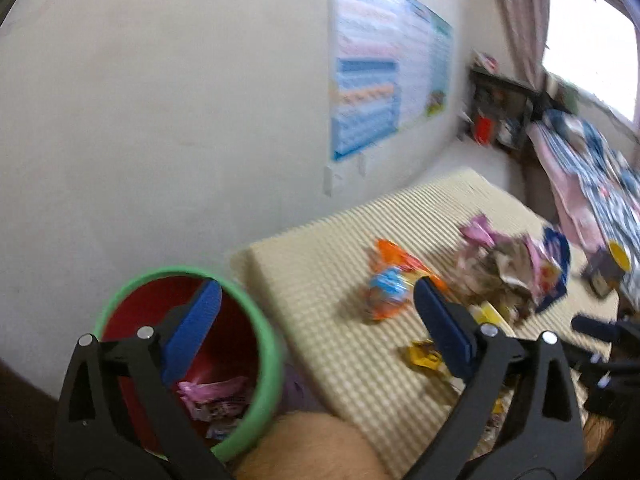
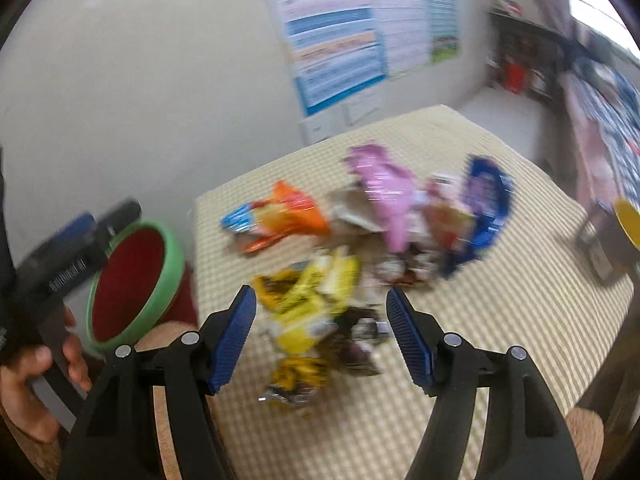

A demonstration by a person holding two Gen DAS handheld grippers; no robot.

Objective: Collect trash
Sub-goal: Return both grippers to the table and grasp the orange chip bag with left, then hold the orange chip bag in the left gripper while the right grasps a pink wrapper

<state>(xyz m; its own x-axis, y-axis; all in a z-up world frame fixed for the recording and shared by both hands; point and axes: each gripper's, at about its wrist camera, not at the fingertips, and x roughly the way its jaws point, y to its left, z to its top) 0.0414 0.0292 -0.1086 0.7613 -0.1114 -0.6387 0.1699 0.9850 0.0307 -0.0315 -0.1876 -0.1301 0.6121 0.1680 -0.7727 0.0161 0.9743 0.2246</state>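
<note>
Hand-held gripper [image 2: 320, 336]; wrapper print unreadable

- A table [image 2: 500, 312] covered in a beige ribbed mat stands against the wall.
- An orange wrapper [image 2: 286, 216] lies at its far left.
- A pink wrapper [image 2: 384, 196] and a blue packet [image 2: 486, 204] lie further right.
- Yellow wrappers [image 2: 312, 300] lie nearest, the whole pile blurred.
</note>
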